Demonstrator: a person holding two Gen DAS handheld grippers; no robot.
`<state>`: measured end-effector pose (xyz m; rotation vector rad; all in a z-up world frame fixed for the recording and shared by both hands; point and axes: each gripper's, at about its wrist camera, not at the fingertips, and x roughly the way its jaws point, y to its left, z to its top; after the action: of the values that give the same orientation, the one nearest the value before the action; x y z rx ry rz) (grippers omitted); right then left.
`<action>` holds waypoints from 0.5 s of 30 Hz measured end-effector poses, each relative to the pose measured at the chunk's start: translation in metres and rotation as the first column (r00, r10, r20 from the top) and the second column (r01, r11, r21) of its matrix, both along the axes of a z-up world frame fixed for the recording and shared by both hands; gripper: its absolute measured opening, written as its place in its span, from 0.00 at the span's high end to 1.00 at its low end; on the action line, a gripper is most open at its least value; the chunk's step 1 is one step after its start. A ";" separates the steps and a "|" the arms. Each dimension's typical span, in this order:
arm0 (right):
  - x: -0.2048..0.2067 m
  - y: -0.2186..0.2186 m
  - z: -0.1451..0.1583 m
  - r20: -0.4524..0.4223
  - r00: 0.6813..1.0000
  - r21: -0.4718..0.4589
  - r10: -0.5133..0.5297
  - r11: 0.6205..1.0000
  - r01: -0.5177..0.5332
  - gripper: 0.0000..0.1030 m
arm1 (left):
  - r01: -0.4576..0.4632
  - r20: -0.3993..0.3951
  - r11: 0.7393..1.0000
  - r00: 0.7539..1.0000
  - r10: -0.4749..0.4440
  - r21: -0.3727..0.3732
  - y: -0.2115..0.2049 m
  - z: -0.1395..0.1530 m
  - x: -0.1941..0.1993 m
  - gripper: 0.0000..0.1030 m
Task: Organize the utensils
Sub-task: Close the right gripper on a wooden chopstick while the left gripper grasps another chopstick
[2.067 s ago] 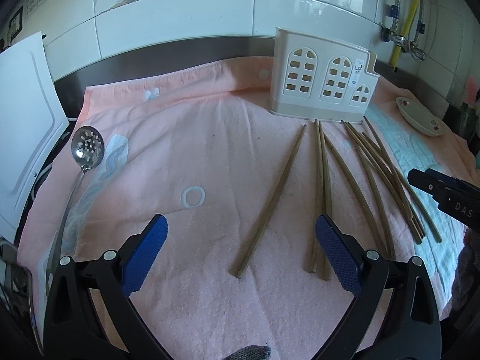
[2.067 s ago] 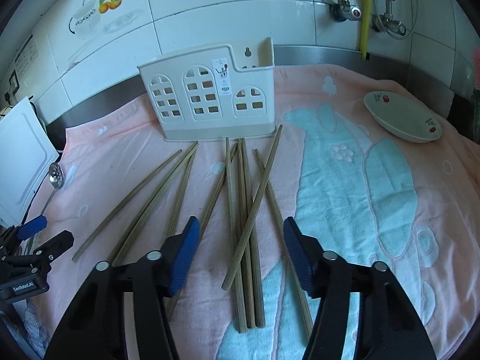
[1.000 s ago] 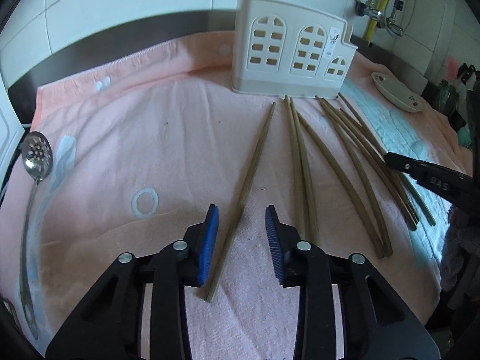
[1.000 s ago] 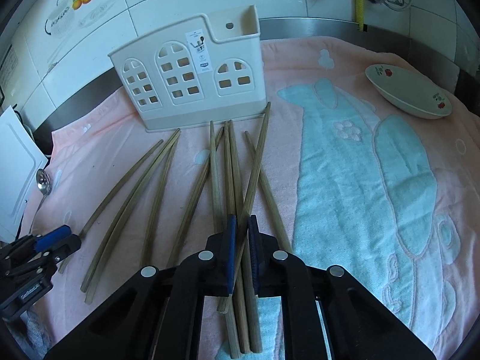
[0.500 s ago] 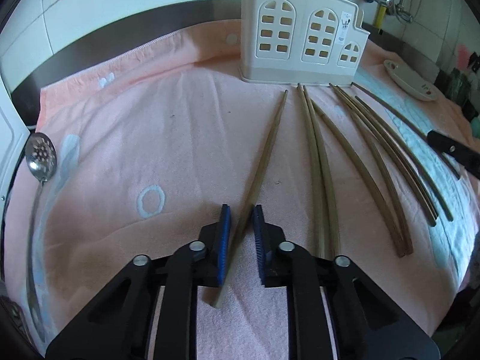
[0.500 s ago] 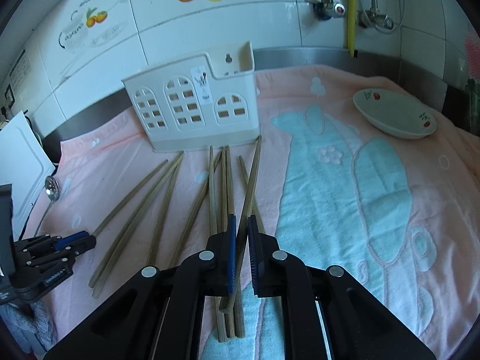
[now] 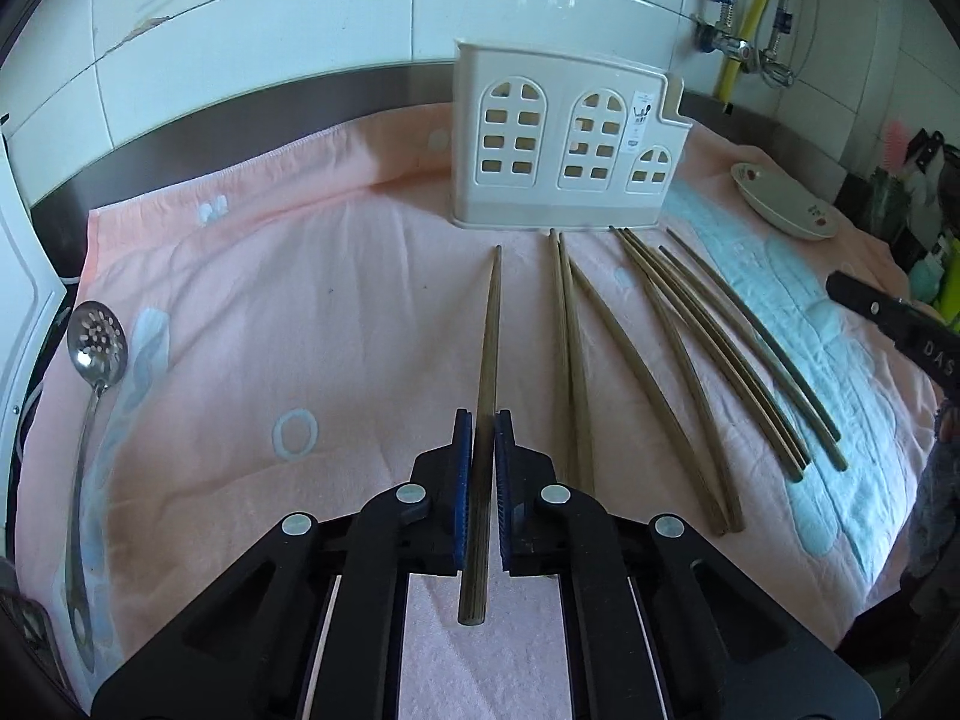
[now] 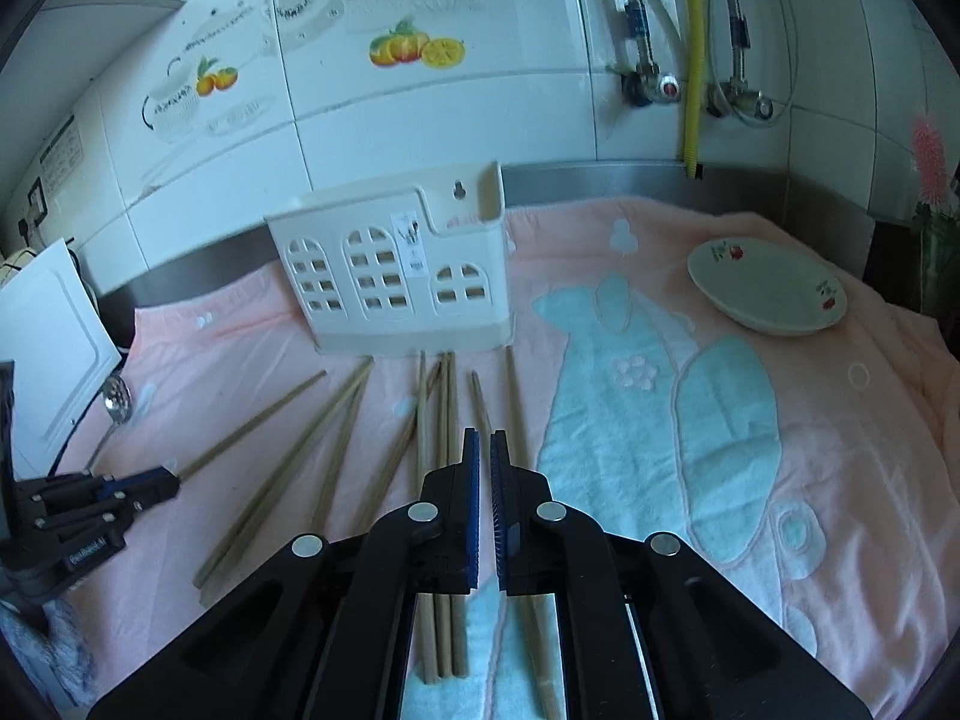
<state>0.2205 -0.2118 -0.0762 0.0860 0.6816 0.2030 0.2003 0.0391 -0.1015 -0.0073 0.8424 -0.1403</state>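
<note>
My left gripper [image 7: 483, 420] is shut on a long brown chopstick [image 7: 489, 336] that points toward the white utensil holder [image 7: 561, 141]. Several more chopsticks [image 7: 678, 354] lie on the pink towel to its right. My right gripper [image 8: 485, 441] is shut with nothing visible between its blue pads, raised above the chopsticks [image 8: 441, 414] in front of the holder [image 8: 399, 276]. The left gripper also shows in the right wrist view [image 8: 171, 483], and the right gripper shows at the edge of the left wrist view [image 7: 840, 285].
A slotted metal spoon [image 7: 96, 336] lies at the towel's left edge, beside a white board [image 7: 24, 300]. A small white dish [image 8: 765, 288] sits at the back right. Tiled wall and water pipes [image 8: 690, 54] stand behind the holder.
My left gripper closed on the leftmost chopstick and lifted it. My right gripper rose and its chopstick no longer shows between the pads.
</note>
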 end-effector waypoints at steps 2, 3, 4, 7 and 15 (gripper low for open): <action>-0.003 -0.002 -0.008 -0.022 1.000 -0.004 0.001 1.000 -0.002 0.94 | -0.002 -0.005 1.000 1.000 0.002 -0.008 0.001 -0.002 0.000 0.94; -0.004 -0.003 -0.012 -0.031 0.999 -0.011 0.004 1.000 -0.004 0.94 | -0.004 -0.007 1.000 1.000 0.004 -0.012 0.002 -0.002 -0.001 0.94; -0.007 -0.004 -0.019 -0.046 0.999 -0.019 0.003 1.000 -0.003 0.90 | -0.004 -0.010 1.000 1.000 0.004 -0.016 0.003 -0.003 -0.001 0.94; -0.011 -0.011 -0.033 -0.073 0.997 -0.043 -0.015 0.999 0.012 0.88 | -0.007 -0.018 1.000 1.000 0.007 -0.022 0.005 -0.005 -0.002 0.94; -0.012 -0.031 -0.045 -0.100 0.994 -0.080 -0.040 0.996 0.032 0.79 | -0.011 -0.017 1.000 1.000 0.011 -0.024 0.007 -0.004 -0.002 0.94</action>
<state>0.2080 -0.2432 -0.1216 0.0336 0.7885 0.1373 0.1981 0.0465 -0.1057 -0.0356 0.8571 -0.1404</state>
